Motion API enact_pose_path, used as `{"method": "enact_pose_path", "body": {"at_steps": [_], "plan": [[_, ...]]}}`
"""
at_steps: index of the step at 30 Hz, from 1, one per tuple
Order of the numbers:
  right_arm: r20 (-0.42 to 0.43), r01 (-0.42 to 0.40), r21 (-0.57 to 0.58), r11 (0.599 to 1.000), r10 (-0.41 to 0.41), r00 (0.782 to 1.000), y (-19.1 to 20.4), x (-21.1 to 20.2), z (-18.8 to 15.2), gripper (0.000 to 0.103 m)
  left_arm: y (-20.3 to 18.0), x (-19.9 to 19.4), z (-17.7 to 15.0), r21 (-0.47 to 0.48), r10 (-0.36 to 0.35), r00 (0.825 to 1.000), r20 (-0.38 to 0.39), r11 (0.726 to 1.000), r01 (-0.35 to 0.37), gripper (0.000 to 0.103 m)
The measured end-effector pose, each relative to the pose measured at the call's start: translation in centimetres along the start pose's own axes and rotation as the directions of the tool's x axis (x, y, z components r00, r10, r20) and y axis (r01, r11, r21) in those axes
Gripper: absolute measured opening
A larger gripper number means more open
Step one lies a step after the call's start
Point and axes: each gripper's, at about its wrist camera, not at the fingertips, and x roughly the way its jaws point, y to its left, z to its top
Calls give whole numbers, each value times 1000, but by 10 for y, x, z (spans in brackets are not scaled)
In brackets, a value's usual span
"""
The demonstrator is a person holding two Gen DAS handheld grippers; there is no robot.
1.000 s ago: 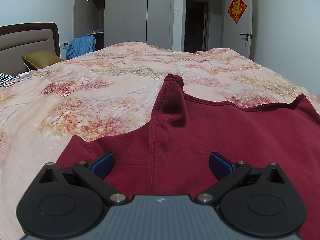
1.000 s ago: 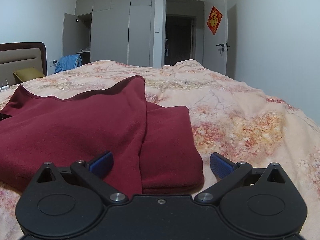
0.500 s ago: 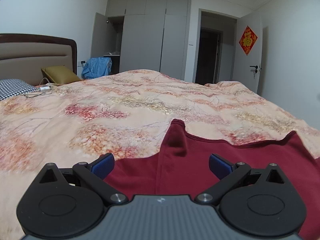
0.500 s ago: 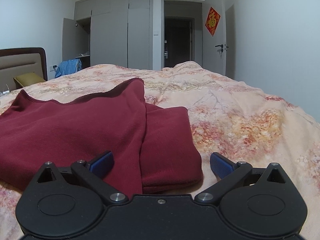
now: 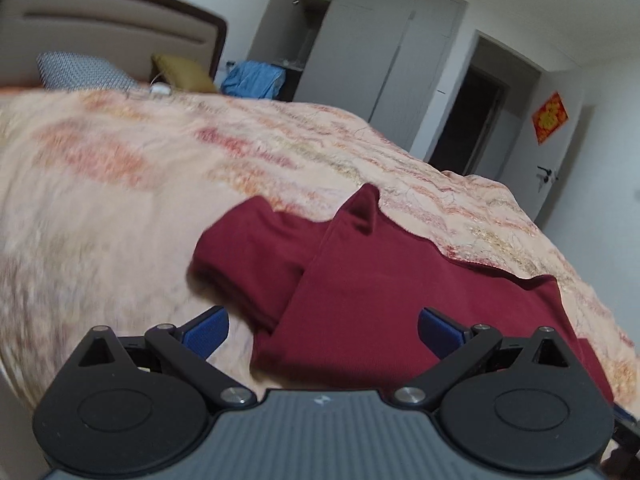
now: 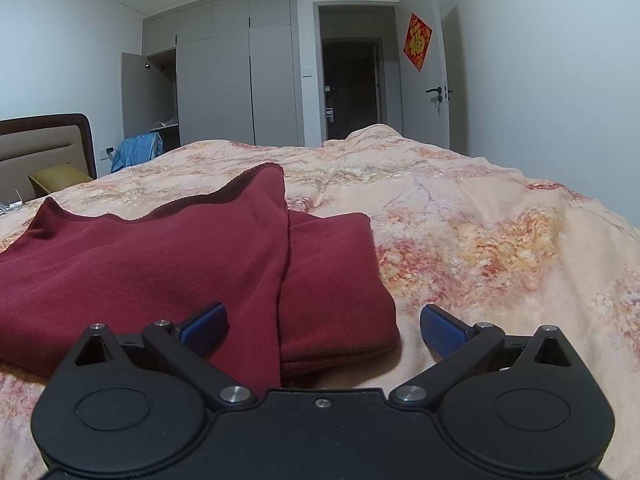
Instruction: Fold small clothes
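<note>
A: Where is the garment?

B: The dark red top lies flat on the floral bedspread, a sleeve folded under along each side edge.

A: Left gripper?

B: The left gripper has its jaws spread wide, nothing between them. Seen from it, the top fills the gap between the blue pads and runs off to the right; one sleeve pokes out on the left, just ahead of the left pad. View is tilted and blurred at the left.

A: Right gripper?

B: The right gripper is also wide apart and empty. The top's near right corner and folded sleeve sit between its pads, bare bedspread before the right pad.

A: Background?

B: Headboard, wardrobe, open doorway.
</note>
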Motion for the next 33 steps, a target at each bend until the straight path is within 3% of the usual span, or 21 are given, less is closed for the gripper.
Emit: {"method": "enact_pose_path", "body": {"at_steps": [4,10,13,16,20,23,28,33], "plan": [[12,19,-18,1000,-19,1000,4,-1,-2,102,17,18,-18,-136,-44,995,-85,990,33,103],[26,85,-81,993,-83,996,17,-3,-2,102,23,17,-24,-133,-68,997,-44,989,61,103],[-54,114,-70,991,-118,992,28,-3,17,102,31,16,-24,-176,-100,994,-40,980,91,103],[10,17,-16,1000,-17,1000,45,-16,32,102,35,15,-23,-197,-117,992,-39,975,107,103],[77,-80,-138,987,91,993,89,-13,47,102,34,14,-23,-199,-117,992,-41,974,107,103],[47,-129,-233,964,144,988,118,3,54,102,34,14,-23,-203,-121,992,-41,973,110,103],[32,-208,-258,943,223,974,144,9,53,102,36,14,-24,-209,-129,991,-38,971,119,103],[-36,-198,-296,935,196,980,153,7,22,102,36,14,-26,-212,-133,991,-31,969,124,103]]}}
